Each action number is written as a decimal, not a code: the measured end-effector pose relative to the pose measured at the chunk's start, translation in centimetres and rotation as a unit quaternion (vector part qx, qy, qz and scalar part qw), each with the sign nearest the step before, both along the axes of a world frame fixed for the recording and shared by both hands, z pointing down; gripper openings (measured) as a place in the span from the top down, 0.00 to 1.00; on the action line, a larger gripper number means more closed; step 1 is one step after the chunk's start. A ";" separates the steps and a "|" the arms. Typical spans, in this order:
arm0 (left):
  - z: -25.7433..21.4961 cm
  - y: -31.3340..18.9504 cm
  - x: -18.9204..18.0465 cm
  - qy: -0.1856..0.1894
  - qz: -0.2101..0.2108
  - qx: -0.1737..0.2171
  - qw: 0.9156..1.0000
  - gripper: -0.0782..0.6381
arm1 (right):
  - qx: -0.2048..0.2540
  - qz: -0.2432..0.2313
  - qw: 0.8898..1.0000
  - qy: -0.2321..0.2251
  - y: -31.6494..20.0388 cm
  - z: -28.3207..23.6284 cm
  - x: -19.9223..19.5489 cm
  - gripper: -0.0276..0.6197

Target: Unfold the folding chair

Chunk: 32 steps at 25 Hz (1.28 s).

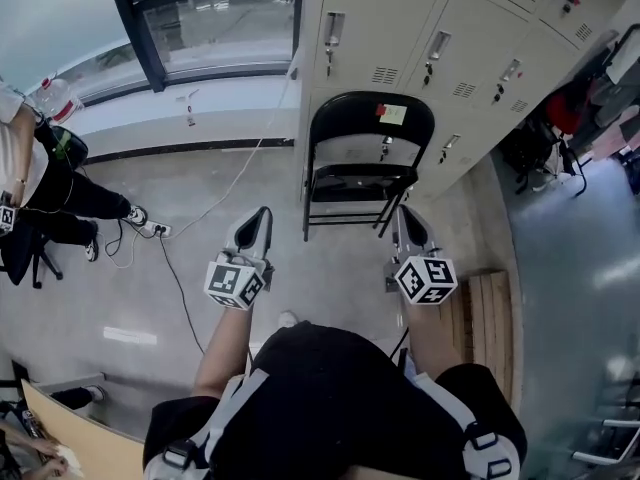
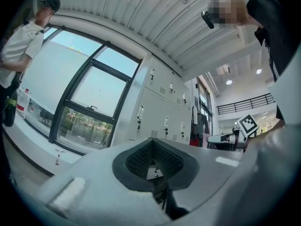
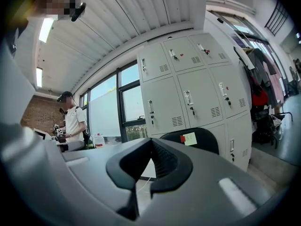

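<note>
Far centre, backed against the grey lockers (image 1: 450,48): black folding chair (image 1: 365,158), standing on its legs. Curved backrest (image 1: 372,118) carries 2 sticky notes, 1 red, 1 yellow. Seat (image 1: 360,176) shows only as a thin dark band below the backrest. From this steep angle I cannot tell whether it is swung fully down or tucked up.

Left gripper (image 1: 262,218): near-left of the chair, apart from it, jaws pressed together on nothing. Right gripper (image 1: 402,218): close by the chair's right front leg, contact not evident, jaws likewise closed and empty. Right gripper view looks past its own closed pads at the backrest. Left gripper view faces lockers and window (image 2: 84,107); no chair in it.

Handling, as judged: metal tube frame, stiff, fairly heavy for 1 gripper, and the painted tube is likely slippery under the pads. Hinges may bind, and the legs could skate on the smooth floor (image 1: 250,178).

Best holds: top of the backrest with 1 gripper to steady it, front edge of the seat with the other to push down. Both grippers would need to open first. Keep pads out of the scissoring hinge at the seat sides.
</note>
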<state>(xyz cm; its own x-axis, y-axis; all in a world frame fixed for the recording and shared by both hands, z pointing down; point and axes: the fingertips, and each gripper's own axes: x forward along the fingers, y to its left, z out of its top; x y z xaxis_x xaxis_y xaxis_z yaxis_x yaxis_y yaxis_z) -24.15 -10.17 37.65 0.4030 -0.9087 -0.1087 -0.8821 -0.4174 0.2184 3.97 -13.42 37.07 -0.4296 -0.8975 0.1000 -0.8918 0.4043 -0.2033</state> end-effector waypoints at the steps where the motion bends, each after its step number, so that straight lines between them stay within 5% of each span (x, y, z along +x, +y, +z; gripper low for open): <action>1: -0.1 -0.5 0.2 -0.002 0.008 0.001 1.000 0.89 | -0.001 0.007 1.000 0.000 -0.2 0.0 0.1 0.95; 16: 2.7 -5.1 0.4 -0.017 0.062 -0.030 0.997 0.89 | -0.050 0.055 0.997 -0.011 -2.5 4.2 -0.4 0.95; 32: 2.2 -14.4 0.2 -0.038 0.007 -0.023 0.999 0.89 | -0.086 0.032 0.996 -0.011 -17.4 6.1 0.2 0.95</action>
